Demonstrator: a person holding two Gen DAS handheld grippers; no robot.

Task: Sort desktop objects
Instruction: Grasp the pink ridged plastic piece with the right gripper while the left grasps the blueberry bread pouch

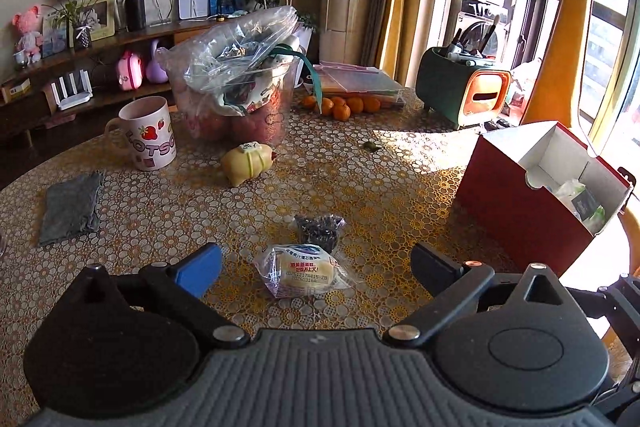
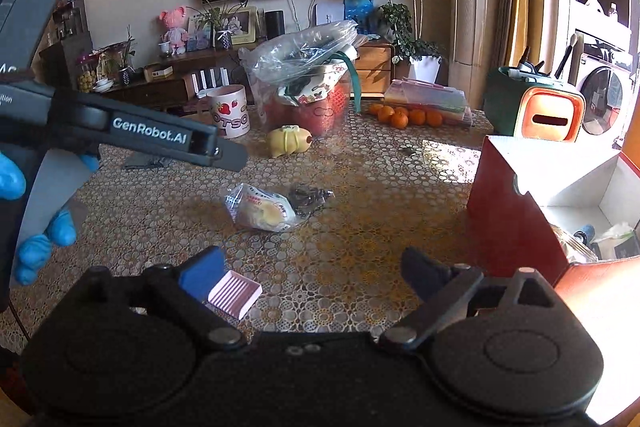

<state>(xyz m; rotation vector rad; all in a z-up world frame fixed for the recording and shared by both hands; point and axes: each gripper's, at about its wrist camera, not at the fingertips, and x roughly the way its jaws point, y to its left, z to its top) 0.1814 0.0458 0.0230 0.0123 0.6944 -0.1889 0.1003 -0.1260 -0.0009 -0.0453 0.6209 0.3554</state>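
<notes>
A clear-wrapped bun packet (image 1: pixel 304 273) (image 2: pixel 260 211) lies on the patterned table (image 1: pixel 360 179), with a small dark packet (image 1: pixel 320 227) (image 2: pixel 308 199) touching its far side. My left gripper (image 1: pixel 316 269) is open, one finger on each side of the bun packet and neither pad touching it. My right gripper (image 2: pixel 312 273) is open with nothing between its fingers. A small pink ridged tray (image 2: pixel 236 293) lies beside its blue pad. An open red box (image 1: pixel 520 203) (image 2: pixel 512 219) with several items inside stands to the right.
Further back are a yellow pig toy (image 1: pixel 248 161), a strawberry mug (image 1: pixel 150 135), a grey cloth (image 1: pixel 72 209), a clear tub under a plastic bag (image 1: pixel 240 95), oranges (image 1: pixel 340 105) and a green-orange organiser (image 1: pixel 460 91). A blue-gloved hand (image 2: pixel 36 247) holds the left tool.
</notes>
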